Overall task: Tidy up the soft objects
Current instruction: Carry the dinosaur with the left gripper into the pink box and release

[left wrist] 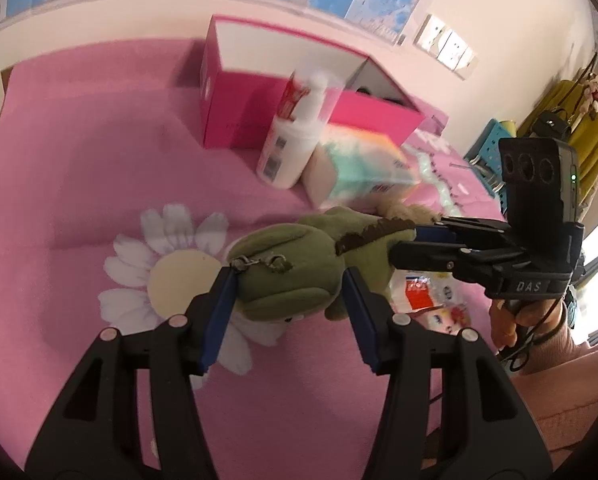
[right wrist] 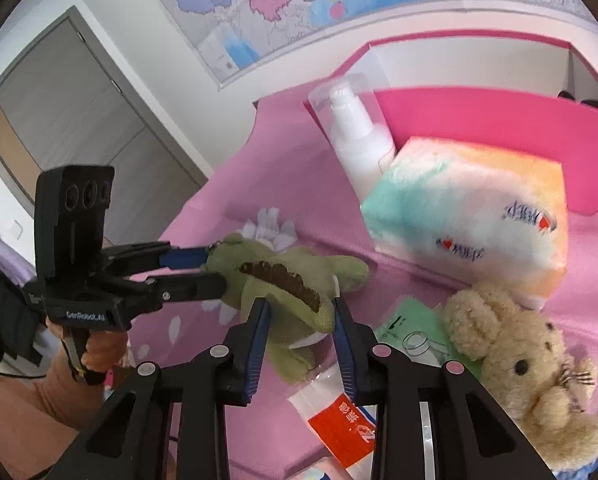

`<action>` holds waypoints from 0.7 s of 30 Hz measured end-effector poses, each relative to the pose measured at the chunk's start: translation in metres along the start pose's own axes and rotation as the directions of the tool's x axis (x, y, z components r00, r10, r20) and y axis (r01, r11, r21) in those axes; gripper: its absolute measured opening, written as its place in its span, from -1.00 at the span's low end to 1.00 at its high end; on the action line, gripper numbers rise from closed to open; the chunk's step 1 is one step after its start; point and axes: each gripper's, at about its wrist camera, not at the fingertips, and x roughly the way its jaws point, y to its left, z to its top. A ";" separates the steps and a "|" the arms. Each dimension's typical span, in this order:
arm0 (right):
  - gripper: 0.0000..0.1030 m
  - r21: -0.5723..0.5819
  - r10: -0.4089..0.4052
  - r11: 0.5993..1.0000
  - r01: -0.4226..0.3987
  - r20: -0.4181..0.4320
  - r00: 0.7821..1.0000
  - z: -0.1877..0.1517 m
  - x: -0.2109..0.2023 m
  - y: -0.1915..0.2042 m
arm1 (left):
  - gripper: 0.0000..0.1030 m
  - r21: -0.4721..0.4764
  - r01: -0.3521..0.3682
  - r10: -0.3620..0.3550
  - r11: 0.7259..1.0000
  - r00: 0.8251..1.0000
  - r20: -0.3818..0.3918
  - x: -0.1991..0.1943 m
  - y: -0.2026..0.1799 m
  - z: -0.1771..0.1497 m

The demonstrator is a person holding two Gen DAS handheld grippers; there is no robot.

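Green plush crocodile (left wrist: 295,276) on pink bed (left wrist: 79,160), in front of pink box (left wrist: 235,120), left gripper (left wrist: 287,280) jaws clamped on its head end, right gripper (right wrist: 299,316) jaws clamped on its tail end, tan teddy bear (right wrist: 523,364) near the crocodile.

Green plush crocodile (left wrist: 295,268) with a brown ridge along its back lay on the pink cover — head end between the left claw's (left wrist: 289,276) blue pads, tail end between the right claw's (right wrist: 299,312). Beige teddy bear (right wrist: 527,356) lay just right of the right claw.
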 end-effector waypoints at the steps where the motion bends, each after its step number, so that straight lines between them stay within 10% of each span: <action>1: -0.39 -0.004 0.001 1.000 -0.001 0.010 1.000 0.002 -0.002 0.001 | 0.09 0.003 0.000 0.000 1.000 1.000 0.012 -0.004 -0.002 0.002; 21: -0.39 -0.174 0.019 0.984 0.033 0.290 0.957 0.073 -0.099 0.033 | 0.10 0.158 -0.057 0.005 0.986 0.951 0.310 -0.077 -0.052 0.093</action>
